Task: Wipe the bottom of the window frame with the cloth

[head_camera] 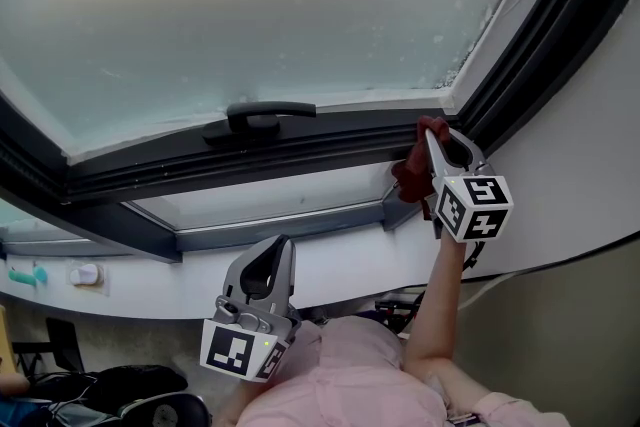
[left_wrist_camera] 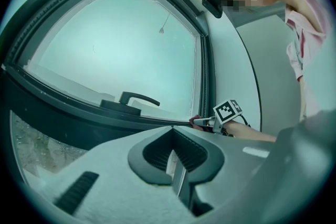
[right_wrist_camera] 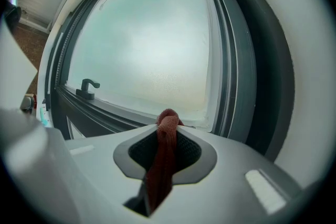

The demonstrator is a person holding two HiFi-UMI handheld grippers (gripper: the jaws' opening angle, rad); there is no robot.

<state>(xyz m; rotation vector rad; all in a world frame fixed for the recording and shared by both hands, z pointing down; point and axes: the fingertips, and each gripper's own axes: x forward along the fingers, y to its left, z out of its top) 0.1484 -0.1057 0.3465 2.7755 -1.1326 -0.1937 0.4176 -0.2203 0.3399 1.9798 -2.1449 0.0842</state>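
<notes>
Jaws of R gripper (head_camera: 436, 143) clamped on cloth (head_camera: 410, 177), apparently touching window frame (head_camera: 340, 140) bottom-right corner; L gripper (head_camera: 283, 250) jaws together, empty.

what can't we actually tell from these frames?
- Whether the cloth touches the window frame: in head view the right gripper covers that corner; in right gripper view the cloth itself does.
- Dirt on the frame's bottom: too dark, too small, every view.
- Two small items at far left, head view: too small to identify.
</notes>
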